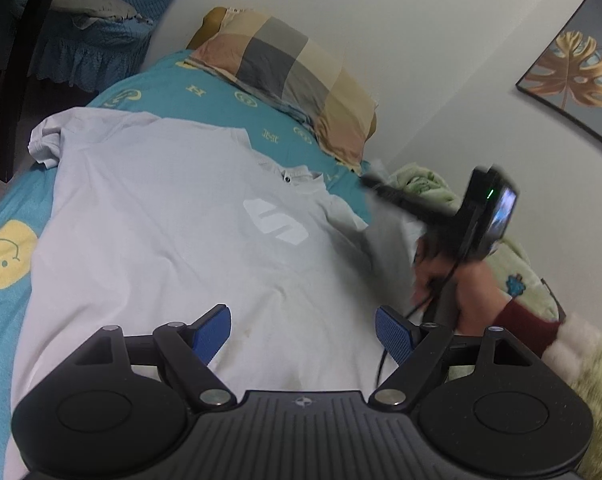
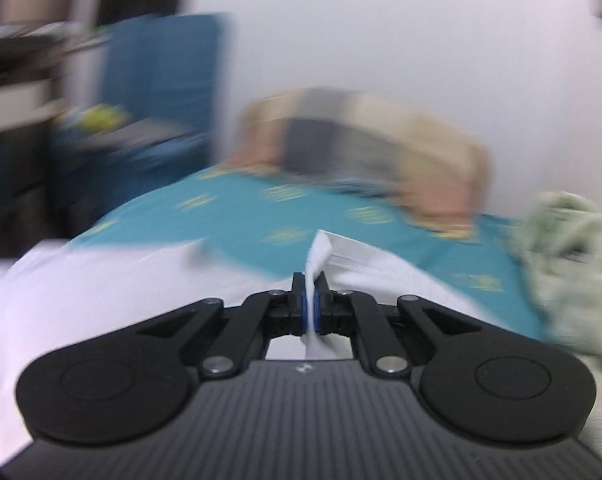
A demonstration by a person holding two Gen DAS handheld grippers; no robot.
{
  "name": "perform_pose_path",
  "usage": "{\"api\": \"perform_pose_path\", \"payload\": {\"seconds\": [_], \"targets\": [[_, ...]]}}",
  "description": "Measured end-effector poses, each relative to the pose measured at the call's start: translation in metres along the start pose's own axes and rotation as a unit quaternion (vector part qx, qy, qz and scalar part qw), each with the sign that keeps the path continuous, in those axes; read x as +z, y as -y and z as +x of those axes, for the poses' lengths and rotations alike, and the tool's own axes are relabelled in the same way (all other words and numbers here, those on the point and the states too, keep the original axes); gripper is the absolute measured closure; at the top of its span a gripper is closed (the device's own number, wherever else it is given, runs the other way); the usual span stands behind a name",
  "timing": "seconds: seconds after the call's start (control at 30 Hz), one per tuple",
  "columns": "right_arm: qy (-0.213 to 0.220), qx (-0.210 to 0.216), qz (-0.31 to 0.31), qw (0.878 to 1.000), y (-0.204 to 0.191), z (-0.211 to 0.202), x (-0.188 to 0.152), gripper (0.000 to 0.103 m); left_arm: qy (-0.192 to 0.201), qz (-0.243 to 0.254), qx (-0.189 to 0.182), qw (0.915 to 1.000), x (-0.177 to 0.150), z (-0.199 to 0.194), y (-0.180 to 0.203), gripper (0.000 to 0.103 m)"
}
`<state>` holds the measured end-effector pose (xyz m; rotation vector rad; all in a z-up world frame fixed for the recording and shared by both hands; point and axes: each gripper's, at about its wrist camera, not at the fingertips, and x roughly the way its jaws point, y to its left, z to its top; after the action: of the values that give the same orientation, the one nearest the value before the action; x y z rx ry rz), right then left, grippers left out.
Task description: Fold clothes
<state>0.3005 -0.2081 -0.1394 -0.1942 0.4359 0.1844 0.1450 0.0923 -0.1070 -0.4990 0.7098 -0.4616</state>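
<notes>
A white T-shirt [image 1: 173, 220] with a pale S logo lies spread face up on a teal bed sheet [image 1: 205, 96], its collar toward the pillow. My left gripper [image 1: 303, 320] is open and empty above the shirt's lower body. My right gripper [image 2: 311, 286] is shut on the shirt's right sleeve [image 2: 365, 268] and holds it lifted off the bed. In the left wrist view the right gripper [image 1: 375, 184] is blurred at the shirt's right side, with the sleeve hanging from it. The right wrist view is motion-blurred.
A checked pillow [image 1: 297, 76] lies at the head of the bed against the white wall. A pale green blanket [image 2: 573, 256] is bunched at the right. A blue-covered chair [image 1: 89, 48] and a dark post [image 1: 17, 72] stand at the left. A framed leaf picture [image 1: 577, 68] hangs at the right.
</notes>
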Motion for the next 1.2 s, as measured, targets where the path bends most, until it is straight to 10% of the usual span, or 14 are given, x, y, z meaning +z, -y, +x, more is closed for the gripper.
{"api": "perform_pose_path", "payload": {"seconds": [0.13, 0.37, 0.53, 0.63, 0.9, 1.2], "targets": [[-0.077, 0.077, -0.041, 0.993, -0.048, 0.016, -0.037, 0.096, 0.005, -0.008, -0.004, 0.9999, 0.003, -0.001, -0.003, 0.022], [-0.109, 0.074, -0.003, 0.991, -0.049, 0.015, -0.043, 0.089, 0.005, -0.010, 0.001, 0.9999, 0.006, 0.002, -0.009, 0.022], [-0.110, 0.099, 0.046, 0.988, -0.038, -0.026, -0.039, 0.038, 0.011, -0.001, 0.006, 0.9999, 0.007, -0.001, -0.008, 0.022], [-0.104, 0.093, 0.078, 0.987, -0.036, -0.068, -0.034, 0.036, 0.011, 0.019, 0.008, 0.9997, 0.005, -0.003, -0.003, 0.022], [-0.129, -0.035, 0.184, 0.974, -0.030, -0.183, -0.044, 0.036, -0.003, 0.084, 0.002, 0.9965, -0.009, -0.004, 0.020, 0.022], [-0.064, -0.090, 0.233, 0.966, 0.004, -0.203, -0.051, 0.036, -0.041, 0.155, -0.018, 0.9869, -0.008, 0.048, 0.071, 0.022]]}}
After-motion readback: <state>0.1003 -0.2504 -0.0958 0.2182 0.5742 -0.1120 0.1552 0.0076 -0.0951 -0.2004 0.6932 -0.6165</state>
